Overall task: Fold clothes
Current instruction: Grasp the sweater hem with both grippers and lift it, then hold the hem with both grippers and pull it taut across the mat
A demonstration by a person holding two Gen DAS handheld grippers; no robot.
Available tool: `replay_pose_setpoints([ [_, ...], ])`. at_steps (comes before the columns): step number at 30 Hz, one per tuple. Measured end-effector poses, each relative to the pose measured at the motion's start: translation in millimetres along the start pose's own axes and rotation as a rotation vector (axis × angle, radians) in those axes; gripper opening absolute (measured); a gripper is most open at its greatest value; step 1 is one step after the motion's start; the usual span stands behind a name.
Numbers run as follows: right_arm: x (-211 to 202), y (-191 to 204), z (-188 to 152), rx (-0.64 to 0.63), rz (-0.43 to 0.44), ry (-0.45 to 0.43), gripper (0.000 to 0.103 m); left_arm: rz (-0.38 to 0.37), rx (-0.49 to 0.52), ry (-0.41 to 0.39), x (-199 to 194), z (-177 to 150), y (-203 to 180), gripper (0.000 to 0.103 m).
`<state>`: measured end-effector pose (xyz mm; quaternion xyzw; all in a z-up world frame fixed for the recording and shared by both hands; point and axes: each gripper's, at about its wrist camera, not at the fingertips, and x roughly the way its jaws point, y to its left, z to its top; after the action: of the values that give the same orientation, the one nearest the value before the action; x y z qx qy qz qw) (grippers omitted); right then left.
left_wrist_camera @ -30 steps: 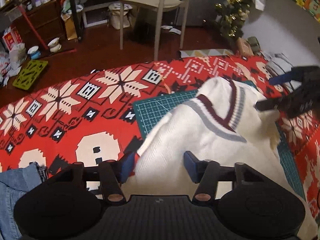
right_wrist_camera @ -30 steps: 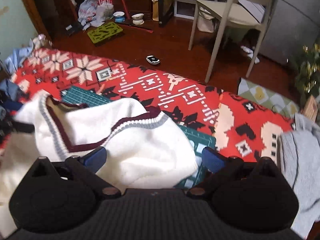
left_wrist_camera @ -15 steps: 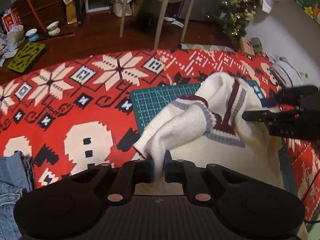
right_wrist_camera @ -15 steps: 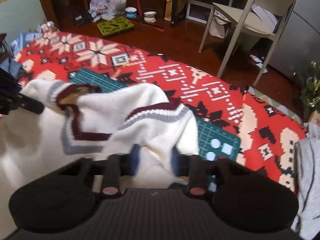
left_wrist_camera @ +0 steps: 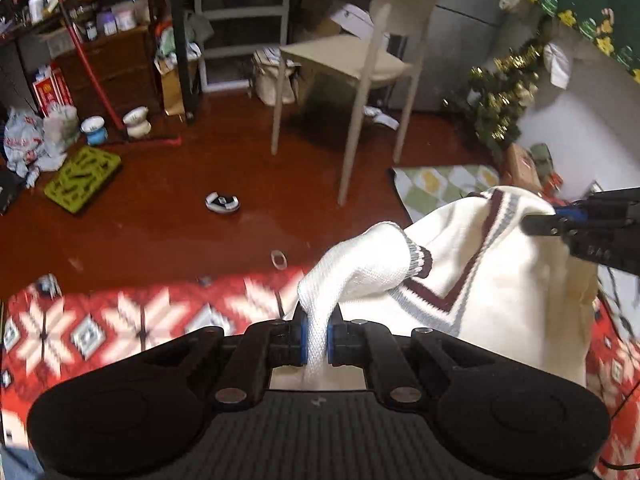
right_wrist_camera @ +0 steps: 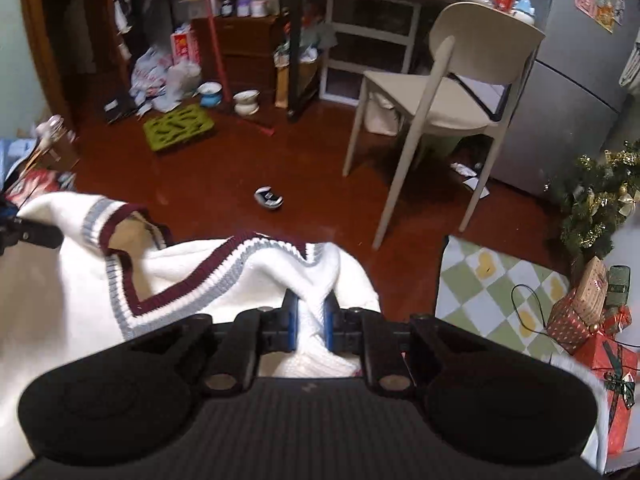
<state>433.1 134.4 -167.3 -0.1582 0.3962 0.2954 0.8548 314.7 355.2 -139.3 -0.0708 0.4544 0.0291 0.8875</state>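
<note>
Left gripper (left_wrist_camera: 317,334) and right gripper (right_wrist_camera: 311,322) fingers each clamp a fold of the white sweater (left_wrist_camera: 500,280), which is pinched between their pads.

A glossy dark red-brown floor (right_wrist_camera: 224,184) is reflecting the room light. A beige plastic chair (right_wrist_camera: 444,92) is standing on it, in front of a dark-framed shelving unit (left_wrist_camera: 240,20) that is holding clutter. A grey refrigerator (right_wrist_camera: 576,60) is standing at the right. A green-and-white checked mat (right_wrist_camera: 492,292) is lying near a tinsel-trimmed small Christmas tree (right_wrist_camera: 596,208). A lime-green perforated tray (left_wrist_camera: 82,174) is resting on the floor.
</note>
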Motion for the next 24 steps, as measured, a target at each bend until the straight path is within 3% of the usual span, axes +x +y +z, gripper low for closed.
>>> replay_pose_setpoints([
  [2,10.7,-6.2,7.0,0.022,0.007,0.010,0.021,0.011,-0.057,0.008,11.9,5.4,7.5,0.020],
  [4,17.7,-10.5,8.1,0.045,0.017,0.020,0.039,0.016,-0.106,0.005,15.4,6.6,12.4,0.031],
  [5,18.7,-12.5,6.8,0.061,0.020,0.023,0.042,0.019,-0.116,0.001,14.9,5.8,13.7,0.038],
  [9,17.0,-19.4,-6.7,0.117,0.014,0.064,0.057,0.046,-0.076,0.010,7.7,-2.6,15.1,0.045],
  [13,-6.6,-22.0,-34.9,0.223,0.013,0.090,0.067,0.075,-0.028,0.034,-8.4,-19.5,14.2,0.049],
  [17,-39.4,-18.1,-73.2,0.316,0.029,0.109,0.069,0.048,-0.073,0.056,-33.7,-42.0,20.1,0.057],
  [20,-68.8,-13.6,-104.5,0.387,0.047,0.123,0.069,0.023,-0.200,0.097,-49.9,-64.1,26.2,0.057],
  [24,-101.4,1.3,-141.7,0.393,0.008,0.161,0.062,0.034,-0.265,0.128,-73.3,-99.7,19.5,0.056],
])
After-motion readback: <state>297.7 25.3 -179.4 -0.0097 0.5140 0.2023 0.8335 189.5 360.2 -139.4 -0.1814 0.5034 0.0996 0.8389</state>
